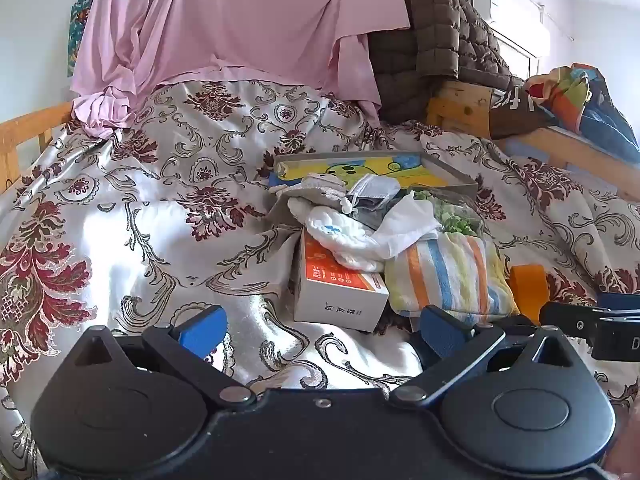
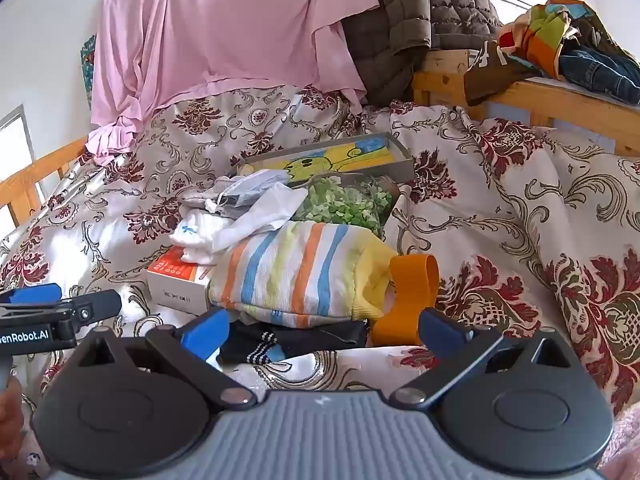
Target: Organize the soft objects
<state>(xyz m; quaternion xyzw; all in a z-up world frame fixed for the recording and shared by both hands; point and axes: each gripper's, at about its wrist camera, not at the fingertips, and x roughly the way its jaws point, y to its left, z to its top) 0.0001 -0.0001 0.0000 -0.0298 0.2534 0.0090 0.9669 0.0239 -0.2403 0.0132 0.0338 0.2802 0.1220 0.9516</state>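
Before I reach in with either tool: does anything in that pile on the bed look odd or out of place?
Yes. Hard items sit among the soft ones: an orange-and-white carton lies under the white socks, and a shallow tray with a cartoon print sits tilted behind the striped towel. Nothing looks spilled or damaged.

The striped terry towel (image 2: 296, 272) lies on the flowered satin bedspread (image 2: 500, 184), right of the orange-topped cardboard box (image 2: 176, 280). The white cotton socks (image 2: 196, 236) lie on the box. The flat grey tray with a cartoon picture (image 2: 332, 158) lies behind them.
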